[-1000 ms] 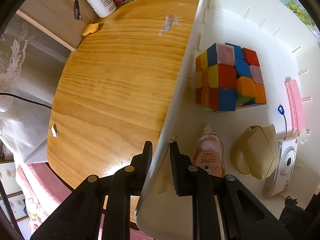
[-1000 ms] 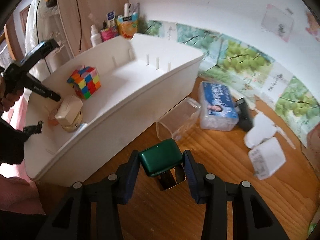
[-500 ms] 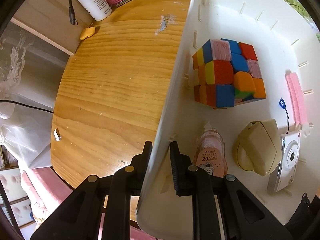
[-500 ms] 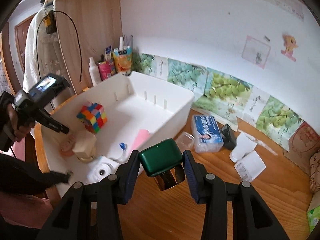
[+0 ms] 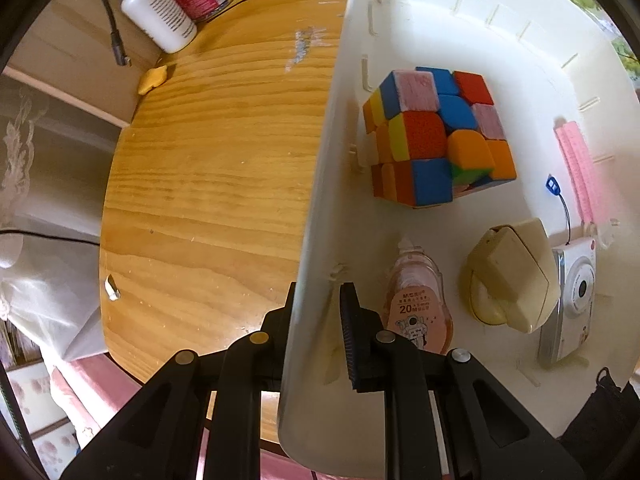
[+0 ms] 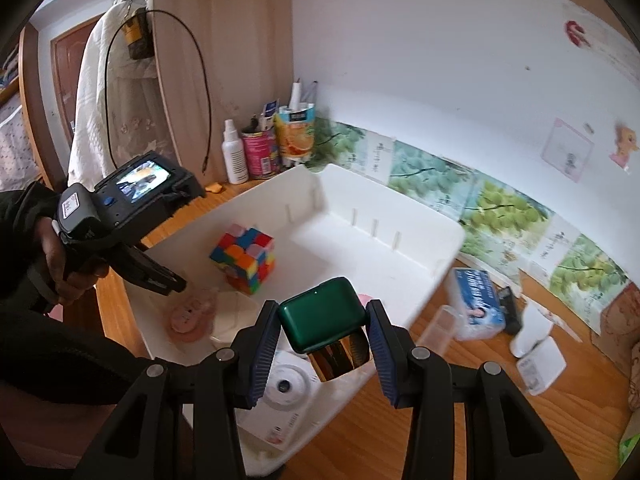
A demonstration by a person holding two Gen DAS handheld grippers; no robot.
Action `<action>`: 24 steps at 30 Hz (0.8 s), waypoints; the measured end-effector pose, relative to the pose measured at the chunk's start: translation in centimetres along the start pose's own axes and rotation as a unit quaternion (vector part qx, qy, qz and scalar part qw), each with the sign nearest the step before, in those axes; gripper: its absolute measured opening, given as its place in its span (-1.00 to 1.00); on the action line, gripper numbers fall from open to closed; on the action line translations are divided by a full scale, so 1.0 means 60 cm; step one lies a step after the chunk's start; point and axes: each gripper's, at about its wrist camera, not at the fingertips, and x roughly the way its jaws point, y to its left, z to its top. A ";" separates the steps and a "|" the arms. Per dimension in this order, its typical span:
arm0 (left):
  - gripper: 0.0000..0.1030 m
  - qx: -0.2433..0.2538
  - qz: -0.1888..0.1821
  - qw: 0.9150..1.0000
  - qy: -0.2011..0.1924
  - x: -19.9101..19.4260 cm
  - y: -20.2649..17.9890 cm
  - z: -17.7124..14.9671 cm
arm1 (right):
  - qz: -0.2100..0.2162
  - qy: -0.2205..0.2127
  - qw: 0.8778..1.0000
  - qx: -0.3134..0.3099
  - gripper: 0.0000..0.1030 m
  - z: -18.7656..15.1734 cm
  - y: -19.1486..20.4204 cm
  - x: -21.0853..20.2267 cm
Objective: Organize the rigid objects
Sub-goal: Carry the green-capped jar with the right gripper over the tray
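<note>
A white plastic bin stands on the wooden table. My left gripper points straight down and is shut on the bin's left wall, one finger outside, one inside. Inside lie a colourful puzzle cube, a pink correction tape, a beige object, a white toy camera and a pink comb. My right gripper is shut on a green case with a gold base, held above the bin's near corner.
A white spray bottle, a pink can and a juice carton stand at the back. Right of the bin lie a clear cup, a blue tissue pack and white chargers. A small yellow piece rests on the table.
My right gripper has risen and carried the green case from beside the bin's outer wall to above its near corner. The left gripper keeps its grip on the wall, rolled slightly.
</note>
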 end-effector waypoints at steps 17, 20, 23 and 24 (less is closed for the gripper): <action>-0.62 0.036 -0.016 0.999 0.007 -0.006 0.001 0.022 | 0.029 0.047 0.998 -0.004 -0.14 0.025 0.075 0.059; -0.62 0.039 -0.016 0.999 0.009 -0.006 0.000 0.023 | 0.029 0.052 0.998 0.003 -0.14 0.026 0.074 0.063; -0.62 0.038 -0.016 0.999 0.010 -0.006 -0.001 0.024 | 0.025 0.054 0.998 0.010 -0.13 0.025 0.072 0.064; -0.62 0.038 -0.016 0.999 0.011 -0.007 -0.001 0.025 | 0.023 0.051 0.998 0.011 -0.13 0.025 0.071 0.063</action>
